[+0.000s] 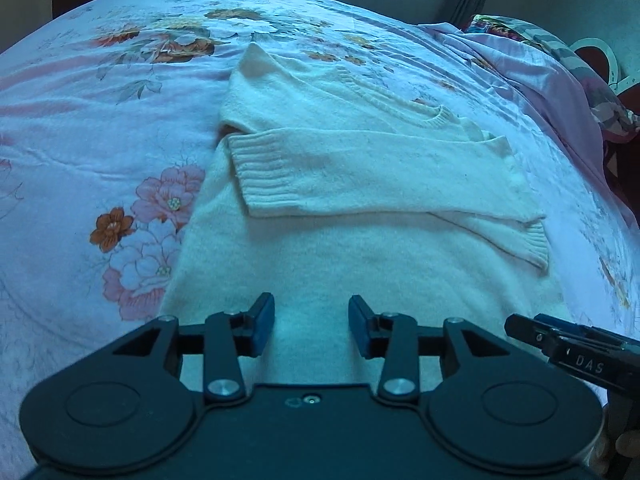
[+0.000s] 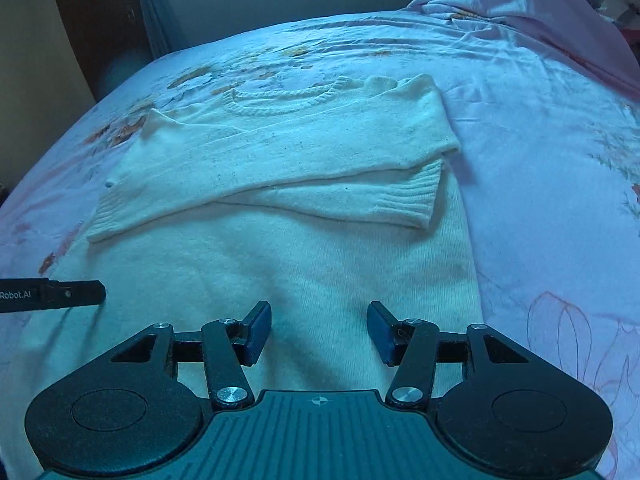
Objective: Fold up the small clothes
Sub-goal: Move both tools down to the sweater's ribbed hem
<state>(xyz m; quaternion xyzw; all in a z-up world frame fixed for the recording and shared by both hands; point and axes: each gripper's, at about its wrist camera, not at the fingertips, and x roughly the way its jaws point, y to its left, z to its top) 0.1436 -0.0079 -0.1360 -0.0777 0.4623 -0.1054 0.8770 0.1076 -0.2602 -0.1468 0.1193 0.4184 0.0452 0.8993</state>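
A small white knit sweater (image 1: 360, 184) lies flat on the bed, both sleeves folded across its chest, collar at the far end. It also shows in the right wrist view (image 2: 280, 160). My left gripper (image 1: 311, 330) is open and empty, low over the sweater's near hem. My right gripper (image 2: 319, 334) is open and empty, also over the near hem, to the right of the left one. The right gripper's tip (image 1: 560, 344) shows at the left wrist view's right edge; the left gripper's tip (image 2: 60, 295) shows at the right wrist view's left edge.
The sweater rests on a floral pink-and-white bedsheet (image 1: 100, 152). A crumpled pink quilt (image 2: 540, 20) lies at the far right of the bed. A wall and curtain (image 2: 160, 8) stand beyond the bed's far edge.
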